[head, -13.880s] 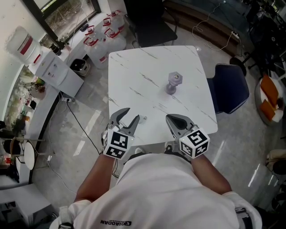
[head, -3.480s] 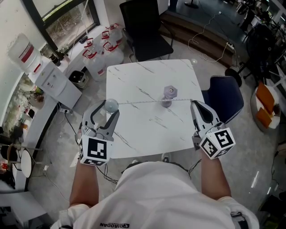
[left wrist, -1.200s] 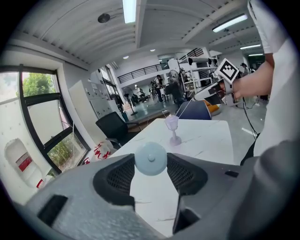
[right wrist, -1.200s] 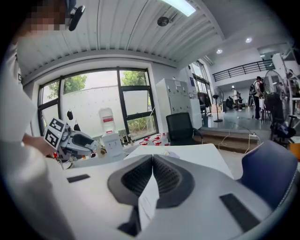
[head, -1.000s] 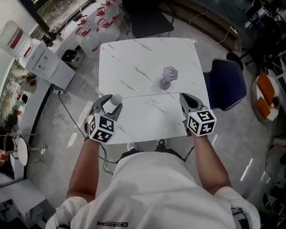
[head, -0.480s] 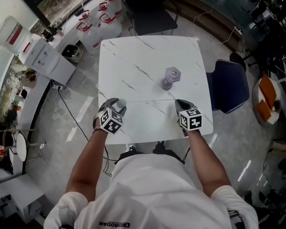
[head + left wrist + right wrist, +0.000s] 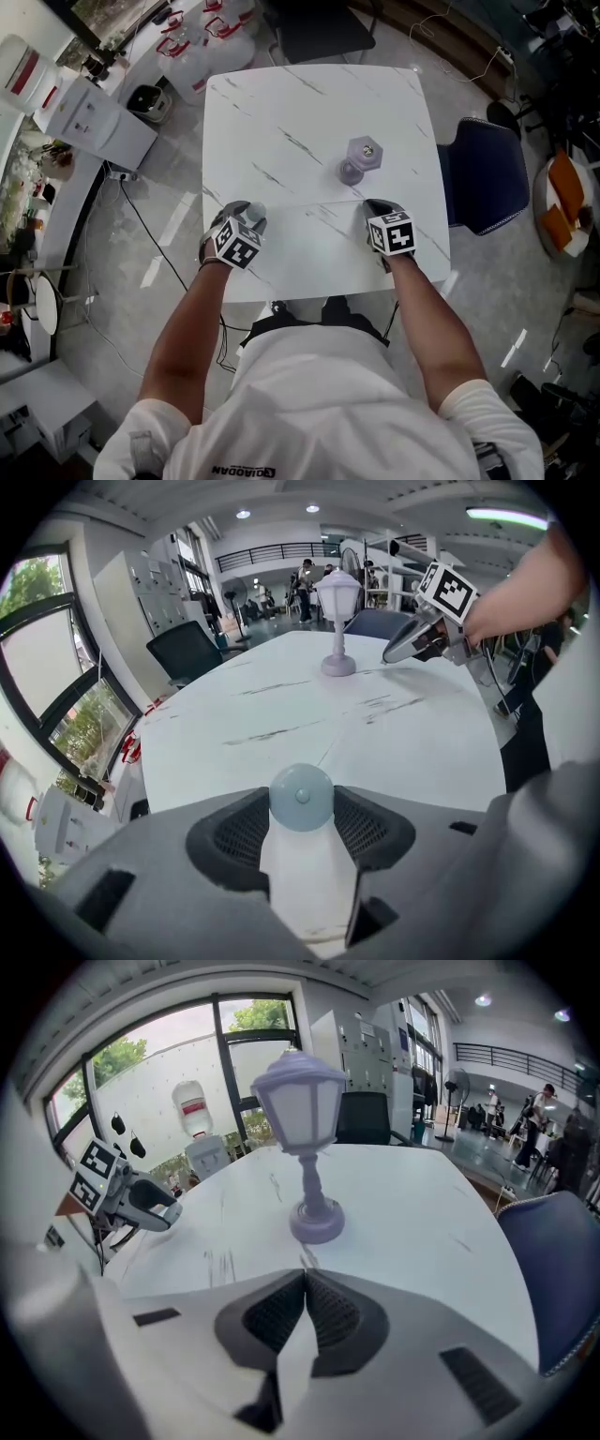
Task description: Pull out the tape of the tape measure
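the only legible print is "qiaodan", upside down on the person's white shirt, on the near side of the white marble-patterned square table. the red label on the clear water bottle beyond that table is unreadable.

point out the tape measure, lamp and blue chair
tape measure (image 7: 301, 797), left gripper view, its round case
lamp (image 7: 300, 1101), right gripper view, its lantern head
blue chair (image 7: 483, 176), head view, its seat

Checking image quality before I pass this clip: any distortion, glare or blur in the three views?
Head view: sharp, evenly lit, white table bright but not blown out, thin tape faint. Left gripper view: fisheye bending, black corners, the near tape measure slightly soft. Right gripper view: same bending, window bright, lamp sharp.
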{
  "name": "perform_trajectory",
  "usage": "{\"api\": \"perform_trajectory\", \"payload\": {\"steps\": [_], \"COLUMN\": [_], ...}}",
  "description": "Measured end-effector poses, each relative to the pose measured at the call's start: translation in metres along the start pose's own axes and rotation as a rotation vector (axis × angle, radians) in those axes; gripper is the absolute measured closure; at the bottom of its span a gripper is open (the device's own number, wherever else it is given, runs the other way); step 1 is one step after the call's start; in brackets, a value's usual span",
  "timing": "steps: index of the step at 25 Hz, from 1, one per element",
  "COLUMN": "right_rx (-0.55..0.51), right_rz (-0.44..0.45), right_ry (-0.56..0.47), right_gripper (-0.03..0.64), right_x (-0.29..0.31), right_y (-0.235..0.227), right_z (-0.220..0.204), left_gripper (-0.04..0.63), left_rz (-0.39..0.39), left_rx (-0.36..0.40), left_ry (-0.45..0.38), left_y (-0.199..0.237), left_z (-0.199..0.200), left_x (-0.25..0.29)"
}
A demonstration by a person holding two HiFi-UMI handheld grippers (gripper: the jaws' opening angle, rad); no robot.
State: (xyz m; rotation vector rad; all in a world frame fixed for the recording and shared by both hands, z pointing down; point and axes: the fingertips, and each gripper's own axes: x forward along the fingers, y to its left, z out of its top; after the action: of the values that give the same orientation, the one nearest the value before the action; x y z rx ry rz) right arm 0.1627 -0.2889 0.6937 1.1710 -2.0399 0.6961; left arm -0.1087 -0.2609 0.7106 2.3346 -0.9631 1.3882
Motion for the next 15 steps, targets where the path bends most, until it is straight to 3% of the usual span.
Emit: {"api": "perform_trajectory", "payload": {"steps": [15], "right_rx": [-0.023], "right_rz": [-0.006], "right_ry": [0.047], "right_gripper": [0.598], "right_x": [0.015], "right_y": [0.0], "right_z": [-0.017], "left_gripper": [0.37], "left_rz": [-0.019], "left_rx": [-0.029], "left_ry": [0.044], "left_y": [-0.002], "left_z": [-0.013], "left_x": [0.015]}}
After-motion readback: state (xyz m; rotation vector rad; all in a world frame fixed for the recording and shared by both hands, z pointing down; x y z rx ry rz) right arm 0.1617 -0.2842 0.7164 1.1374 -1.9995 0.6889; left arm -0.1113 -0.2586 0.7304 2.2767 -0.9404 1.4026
